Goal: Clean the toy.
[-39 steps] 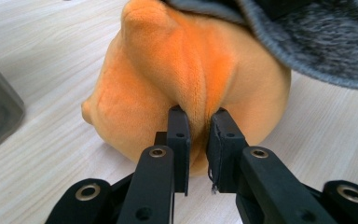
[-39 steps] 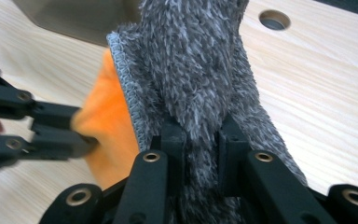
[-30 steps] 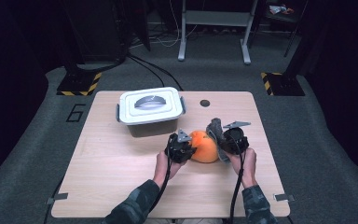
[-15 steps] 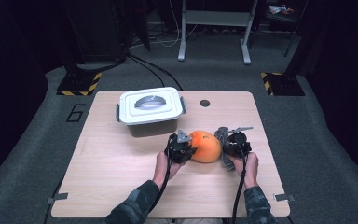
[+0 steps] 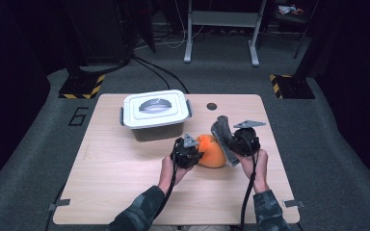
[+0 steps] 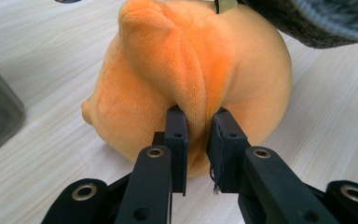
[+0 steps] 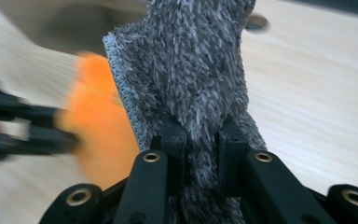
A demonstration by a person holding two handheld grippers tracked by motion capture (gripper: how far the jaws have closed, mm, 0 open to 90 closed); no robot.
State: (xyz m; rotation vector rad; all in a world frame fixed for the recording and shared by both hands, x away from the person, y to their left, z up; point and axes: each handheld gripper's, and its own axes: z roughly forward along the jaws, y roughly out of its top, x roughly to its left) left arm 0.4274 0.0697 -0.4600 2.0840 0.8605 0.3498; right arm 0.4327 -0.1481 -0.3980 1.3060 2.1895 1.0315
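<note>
Fingers [image 6: 176, 135] of the left gripper [image 6: 197, 140] are pinched shut on a fold of the orange plush toy [image 6: 191, 79], which rests on the tabletop [image 5: 115, 163] just in front of the lidded box [image 5: 155, 115]. Beside it to the right, the right gripper [image 7: 200, 140] clamps a grey fuzzy cloth [image 7: 196, 65] that seems raised just off the toy, though blur makes contact hard to judge.

surface: wooden table [image 5: 115, 192] | on it: lidded white box [image 5: 155, 115]; orange plush toy [image 5: 212, 150]

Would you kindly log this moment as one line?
left gripper: shut on orange plush toy | right gripper: shut on grey fluffy cloth, raised beside toy | lidded box: closed
</note>
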